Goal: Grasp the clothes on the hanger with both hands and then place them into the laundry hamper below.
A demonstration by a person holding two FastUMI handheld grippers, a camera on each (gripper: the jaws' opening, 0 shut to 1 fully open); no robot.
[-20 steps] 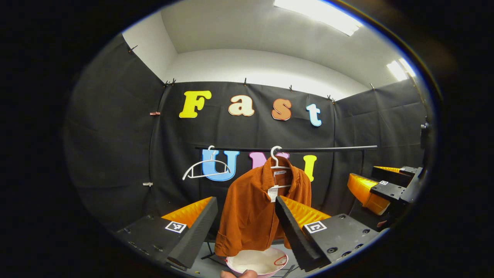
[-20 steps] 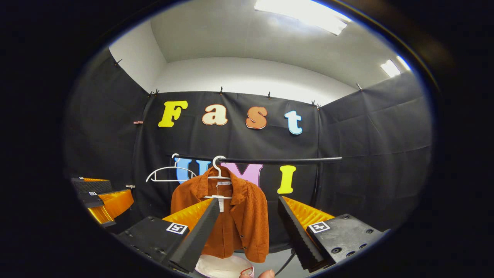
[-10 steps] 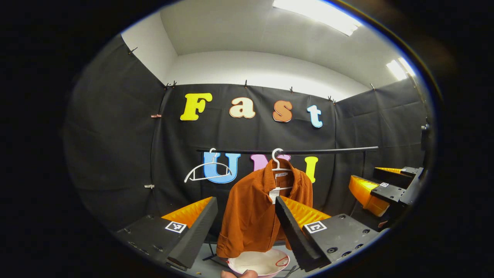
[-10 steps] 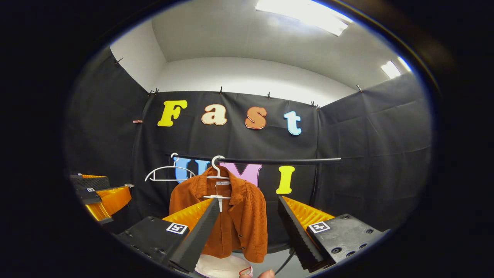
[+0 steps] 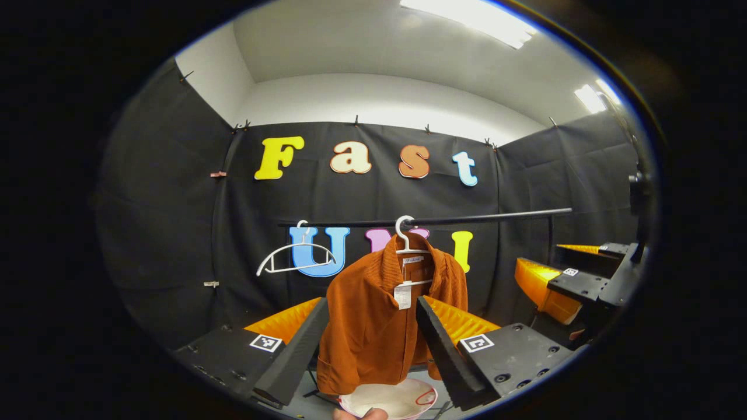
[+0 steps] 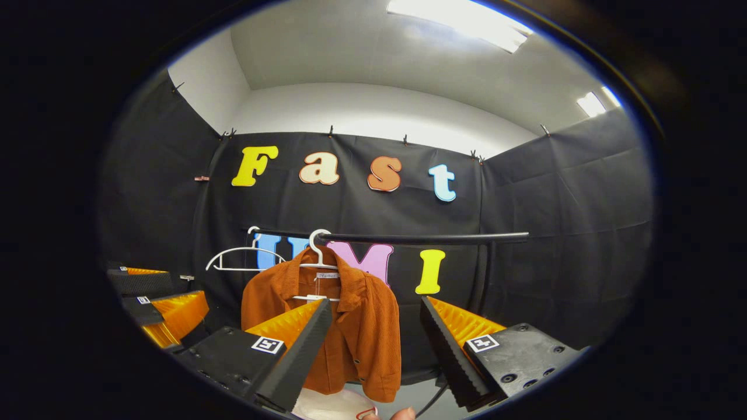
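Orange shirt (image 5: 373,315) on hanger (image 5: 408,251), beyond both spread, empty claws, untouched.

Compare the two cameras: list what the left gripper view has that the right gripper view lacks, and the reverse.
Left gripper view: the open right gripper, far off at its right edge. Right gripper view: the open left gripper, at its left edge. Shared: the orange jacket on its hanger, an empty white hanger, the black rail, and the hamper below.

I see black cloth walls (image 5: 175,233) pinned up on three sides, a white wall (image 5: 379,105) above them, and bright ceiling light panels (image 6: 461,23). A black rail (image 6: 420,238) crosses the back.
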